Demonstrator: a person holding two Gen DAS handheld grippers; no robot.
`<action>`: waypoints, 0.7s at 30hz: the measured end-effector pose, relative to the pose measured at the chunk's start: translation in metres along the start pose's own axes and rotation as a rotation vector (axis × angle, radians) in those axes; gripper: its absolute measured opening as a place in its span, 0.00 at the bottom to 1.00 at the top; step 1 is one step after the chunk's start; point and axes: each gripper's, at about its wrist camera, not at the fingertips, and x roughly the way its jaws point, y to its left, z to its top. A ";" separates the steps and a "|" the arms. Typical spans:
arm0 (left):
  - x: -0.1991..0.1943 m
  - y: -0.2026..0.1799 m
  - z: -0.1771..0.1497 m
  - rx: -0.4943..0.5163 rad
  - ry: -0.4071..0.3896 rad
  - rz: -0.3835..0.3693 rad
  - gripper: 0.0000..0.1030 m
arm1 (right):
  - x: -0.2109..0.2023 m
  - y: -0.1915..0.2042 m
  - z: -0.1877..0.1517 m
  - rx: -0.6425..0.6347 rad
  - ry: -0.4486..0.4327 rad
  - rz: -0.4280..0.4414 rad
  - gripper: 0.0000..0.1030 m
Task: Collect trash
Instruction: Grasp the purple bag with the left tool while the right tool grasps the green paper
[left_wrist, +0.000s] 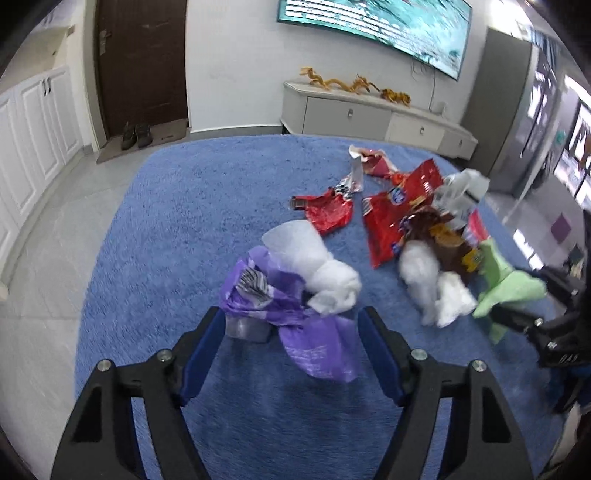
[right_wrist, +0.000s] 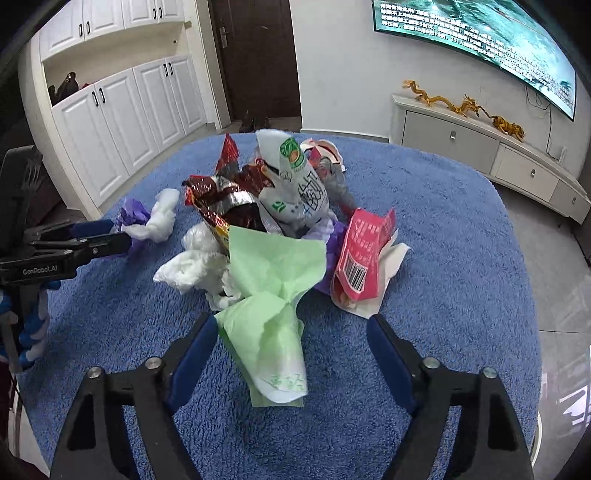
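Observation:
Trash lies on a blue carpet. In the left wrist view my left gripper is open, its fingers either side of a purple plastic bag with a white tissue wad on it. Red snack wrappers and more white tissue lie to the right. In the right wrist view my right gripper is open around a green paper wrapper, in front of a heap with a pink packet, a white-green pouch and brown foil. The left gripper also shows at that view's left.
A white TV cabinet with golden dragon figures stands by the far wall under a large screen. White cupboards and a dark door are at the left. Grey tiled floor surrounds the carpet.

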 end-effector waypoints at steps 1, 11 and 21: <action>0.001 0.002 0.000 0.016 0.000 0.014 0.71 | 0.000 0.001 0.000 -0.005 0.000 -0.003 0.72; 0.026 0.019 -0.002 0.040 0.033 0.028 0.49 | -0.009 -0.002 -0.007 0.037 -0.007 0.013 0.32; -0.009 0.014 -0.017 0.012 -0.033 0.033 0.34 | -0.044 -0.008 -0.024 0.051 -0.075 0.027 0.20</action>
